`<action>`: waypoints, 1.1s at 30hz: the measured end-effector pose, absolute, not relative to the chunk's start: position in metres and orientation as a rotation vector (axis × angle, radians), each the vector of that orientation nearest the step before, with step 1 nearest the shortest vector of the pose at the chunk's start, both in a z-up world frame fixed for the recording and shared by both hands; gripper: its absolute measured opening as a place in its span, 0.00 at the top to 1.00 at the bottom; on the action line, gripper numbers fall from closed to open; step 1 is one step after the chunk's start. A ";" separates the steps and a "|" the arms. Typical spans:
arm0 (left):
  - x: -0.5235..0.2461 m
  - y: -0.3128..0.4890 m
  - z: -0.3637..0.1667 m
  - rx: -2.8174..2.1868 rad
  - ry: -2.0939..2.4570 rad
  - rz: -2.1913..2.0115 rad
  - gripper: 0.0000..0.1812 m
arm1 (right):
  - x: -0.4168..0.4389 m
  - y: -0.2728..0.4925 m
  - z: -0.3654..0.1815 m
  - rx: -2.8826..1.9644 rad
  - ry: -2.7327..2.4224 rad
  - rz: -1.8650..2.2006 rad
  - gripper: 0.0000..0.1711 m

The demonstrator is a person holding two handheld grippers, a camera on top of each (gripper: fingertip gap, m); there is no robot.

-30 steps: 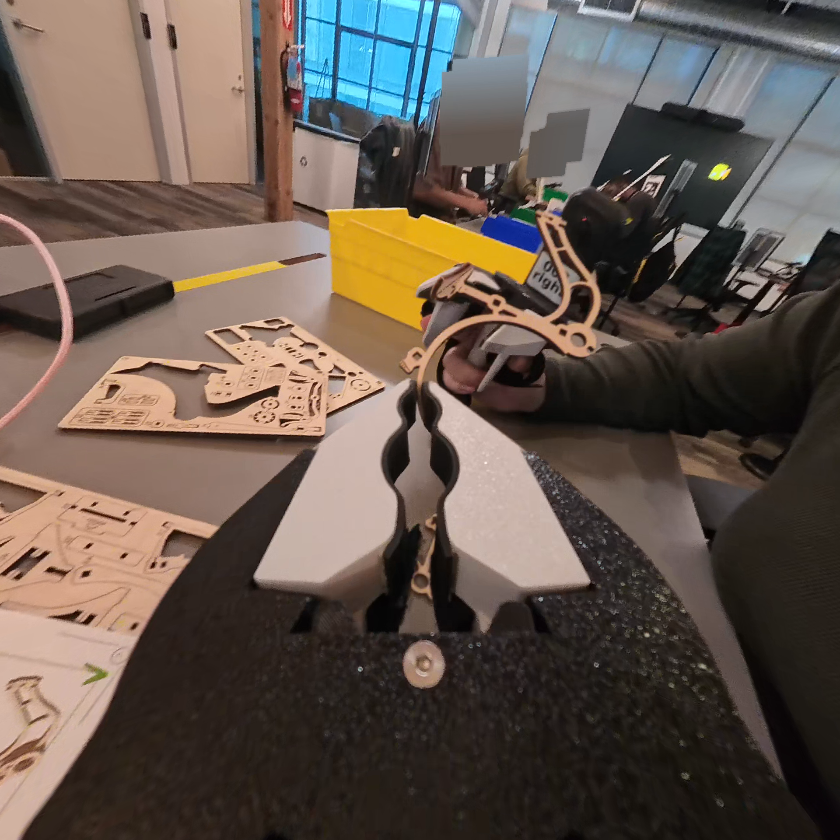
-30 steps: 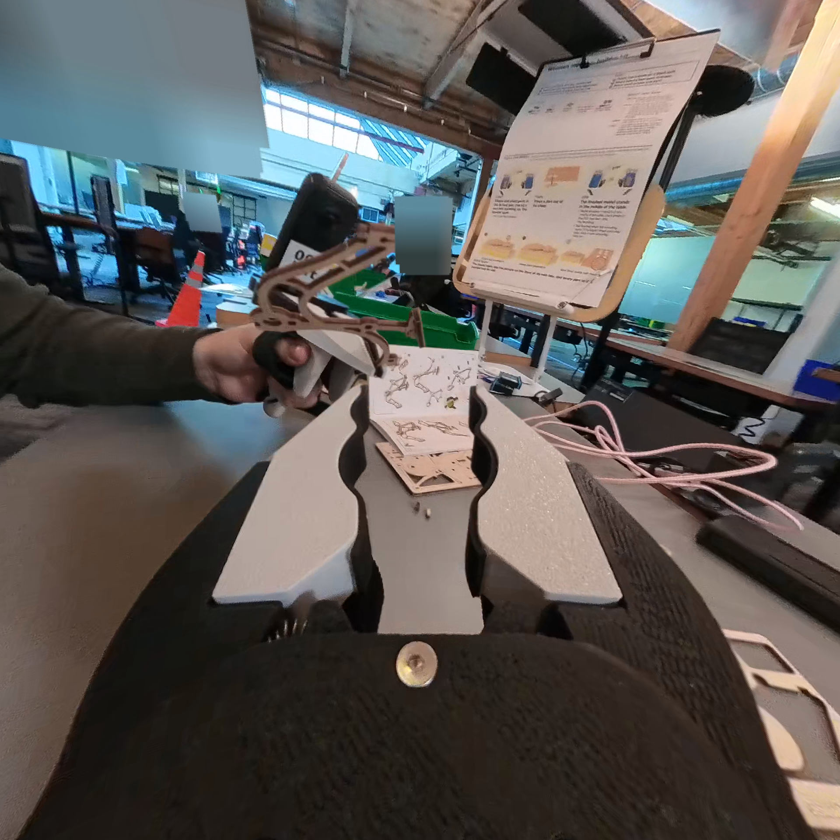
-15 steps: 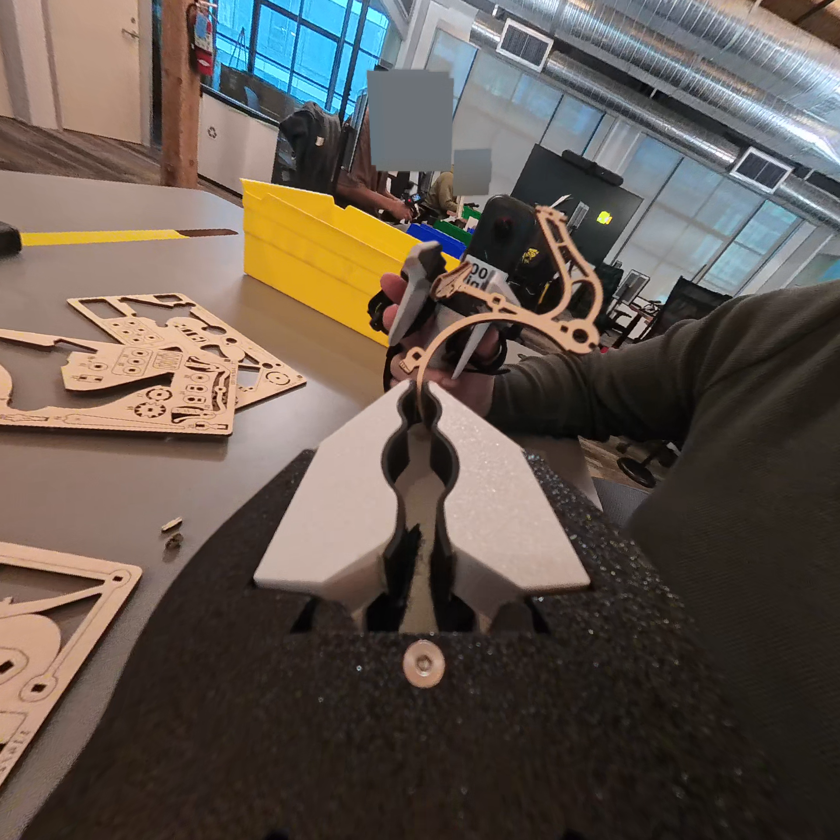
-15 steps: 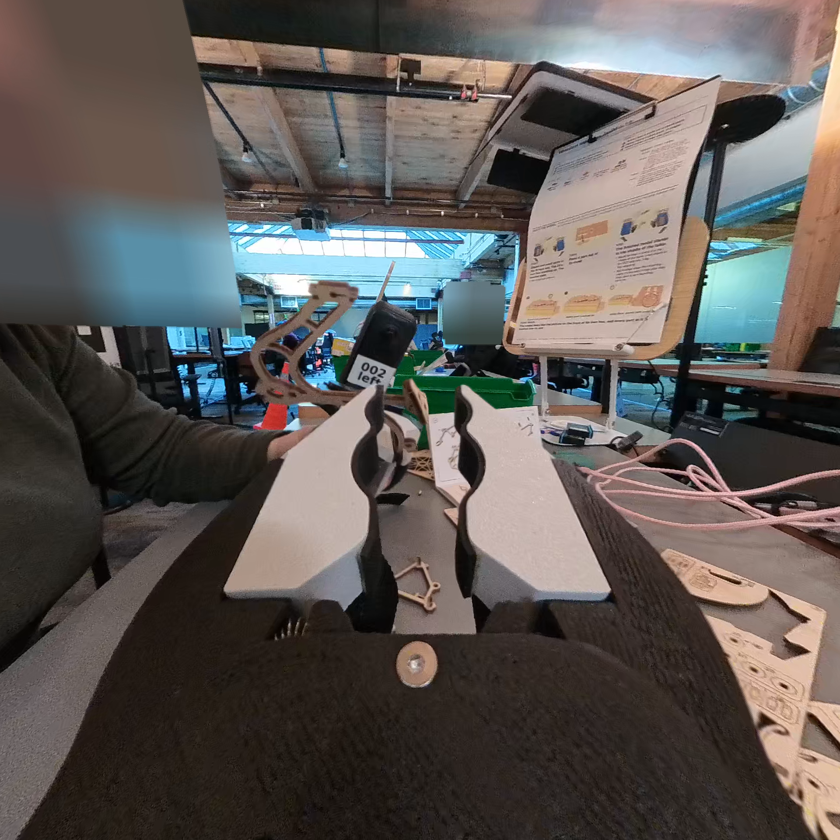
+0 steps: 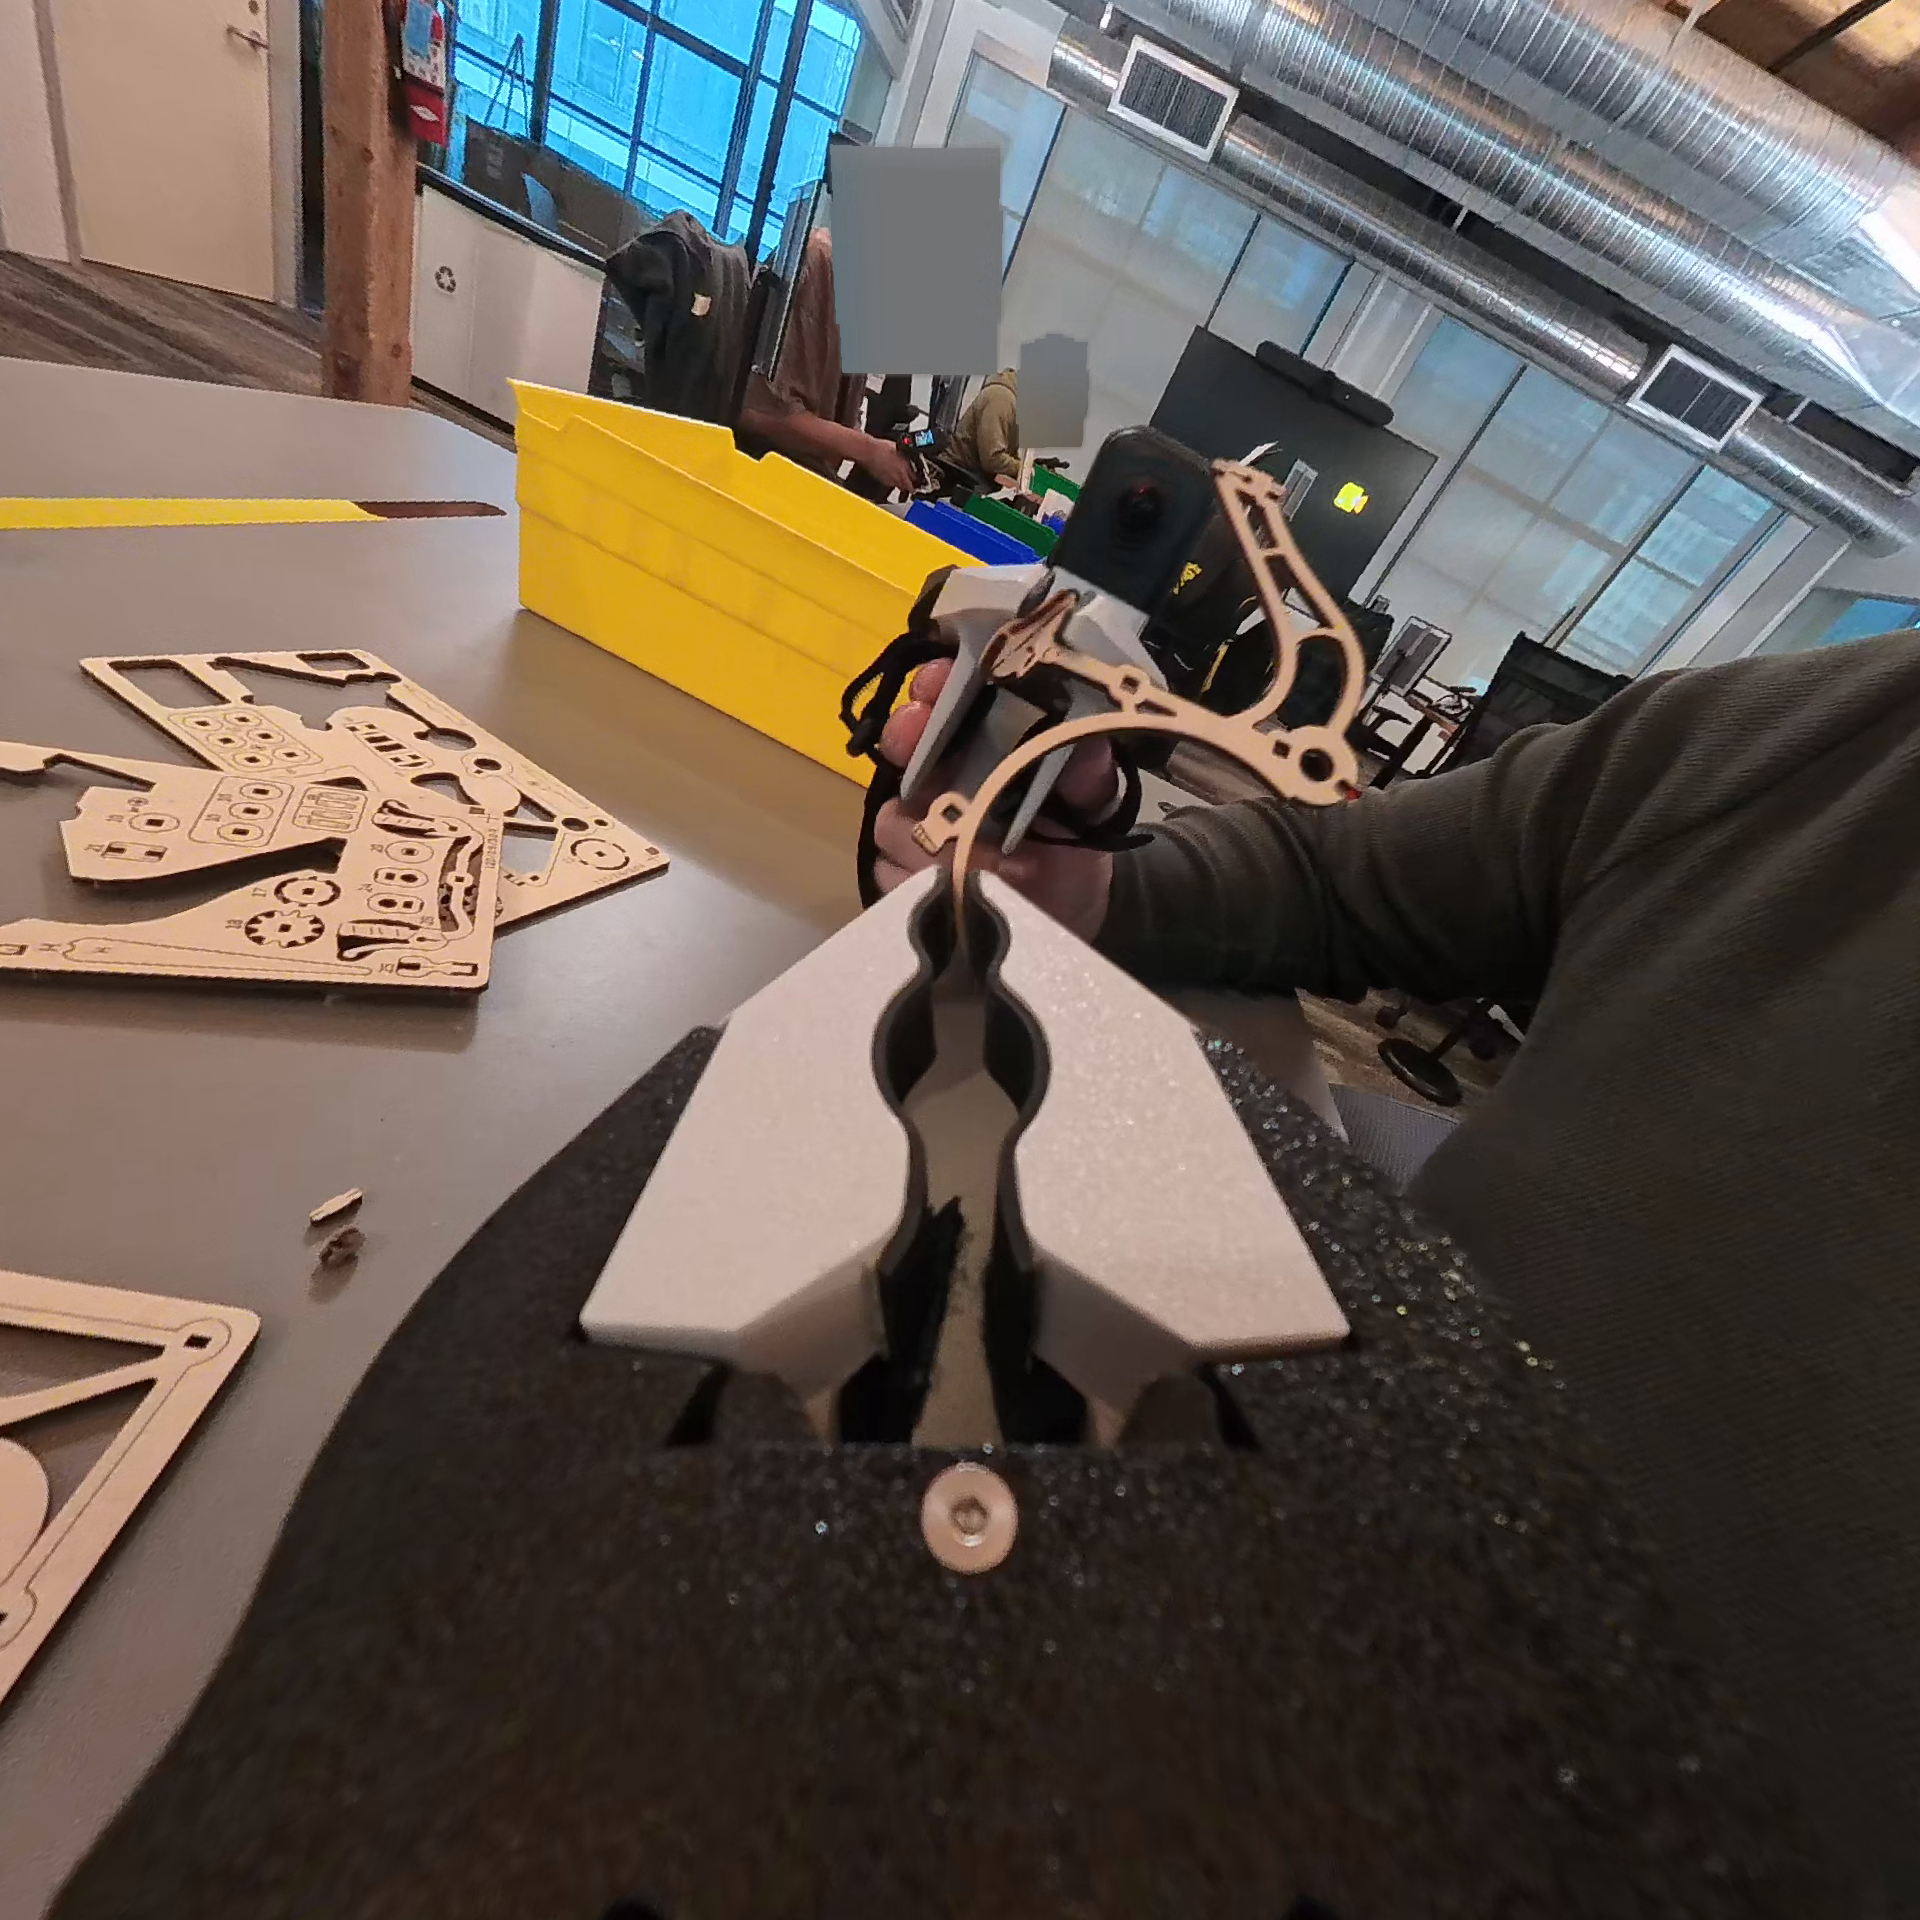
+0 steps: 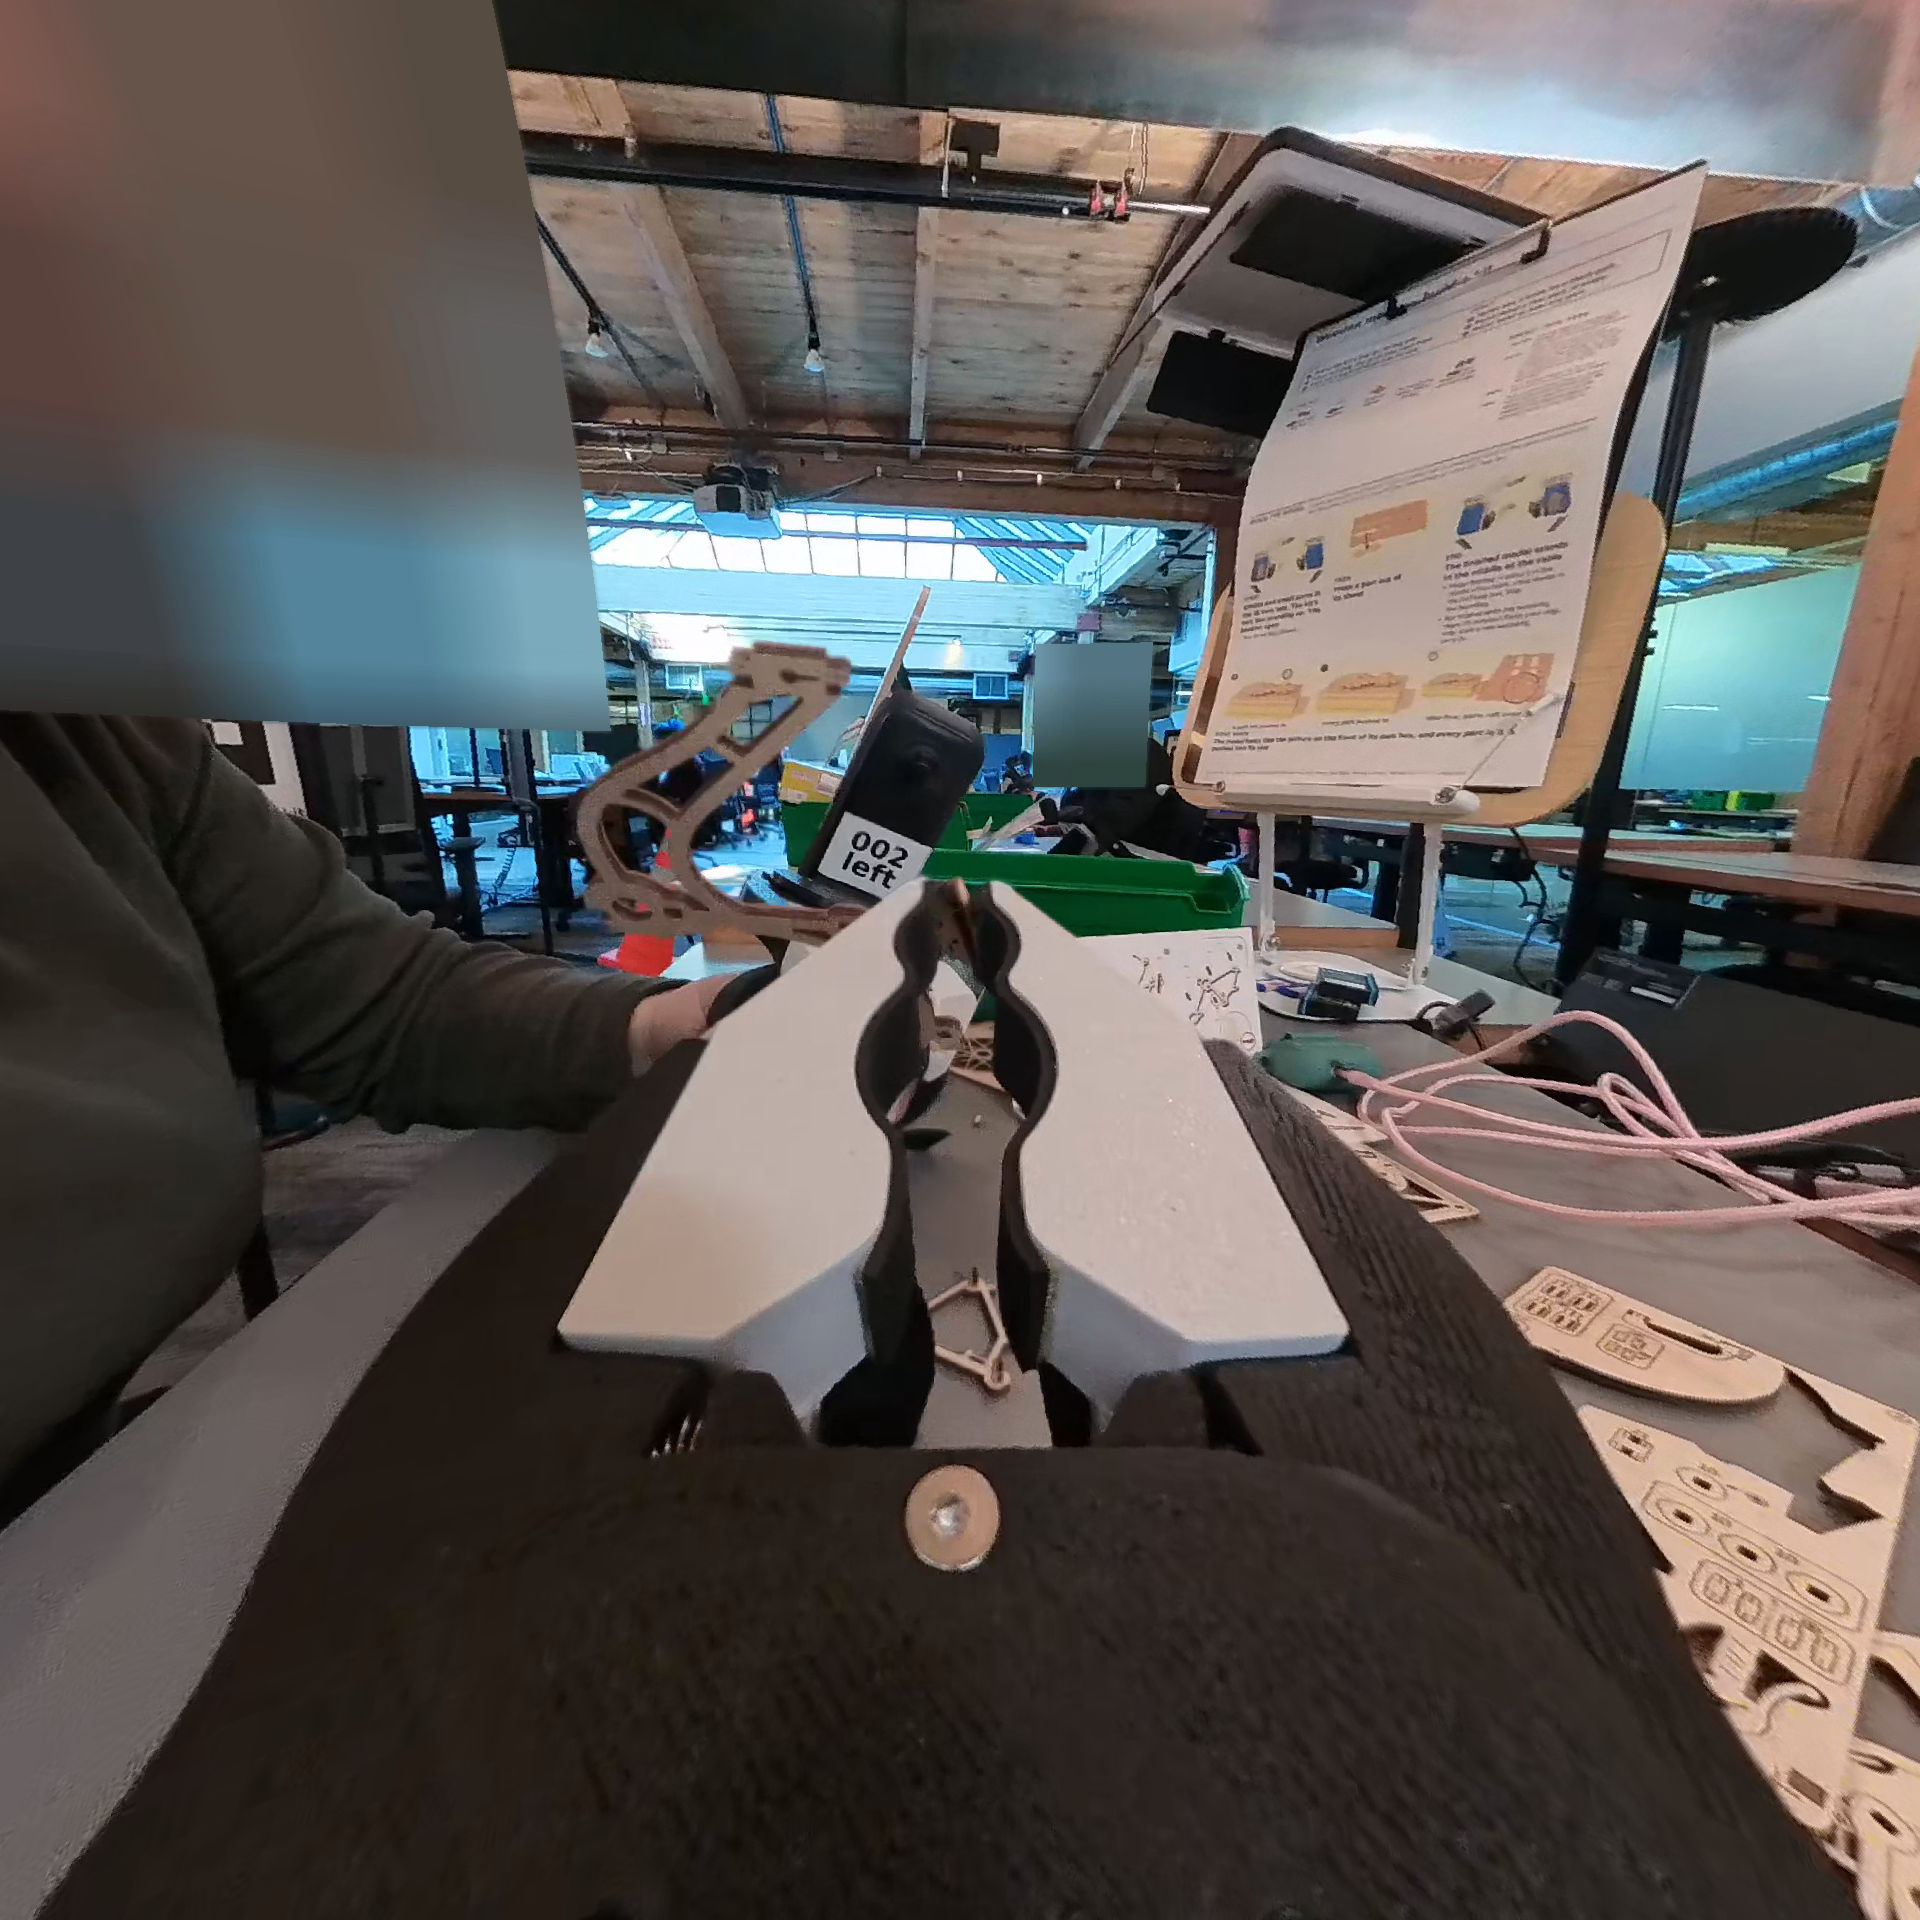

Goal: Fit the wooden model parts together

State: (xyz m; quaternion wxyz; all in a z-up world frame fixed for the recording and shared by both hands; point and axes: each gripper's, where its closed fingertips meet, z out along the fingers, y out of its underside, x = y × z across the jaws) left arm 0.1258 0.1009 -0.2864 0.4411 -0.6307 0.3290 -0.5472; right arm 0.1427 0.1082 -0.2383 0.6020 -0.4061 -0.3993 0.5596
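Note:
A curved openwork wooden frame part (image 5: 1278,665) is held up above the grey table (image 5: 416,1091). My left gripper (image 5: 959,912) is shut on the lower end of its arc. In the right wrist view the same part (image 6: 665,810) stands left of my right gripper (image 6: 954,909), whose tips are shut on the part's other end. The right gripper also shows behind the part in the left wrist view (image 5: 977,769), held by a hand. A small triangular wooden piece (image 6: 971,1340) lies on the table under the right fingers.
Laser-cut wooden sheets (image 5: 312,831) lie on the left, another sheet (image 5: 83,1455) nearer. A yellow bin (image 5: 707,592) stands behind. The right wrist view shows an instruction sheet on a stand (image 6: 1434,540), a pink cable (image 6: 1662,1132), a green bin (image 6: 1091,894) and more sheets (image 6: 1766,1558). One gripper's finger ends stand about 5 centimetres off the other's.
My right gripper was open and apart from the part; it has moved in and closed on the part's free end. My left gripper has kept its hold throughout.

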 end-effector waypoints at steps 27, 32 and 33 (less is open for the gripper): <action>0.139 0.061 -0.261 -1.236 1.158 -0.985 0.93 | 0.134 0.063 -0.244 -0.850 -1.133 1.644 0.98; 0.140 0.060 -0.262 -1.220 1.185 -0.899 0.94 | 0.131 0.057 -0.246 -0.840 -1.164 1.647 0.98; 0.141 0.059 -0.264 -1.221 1.195 -0.888 0.94 | 0.131 0.057 -0.246 -0.838 -1.165 1.650 0.98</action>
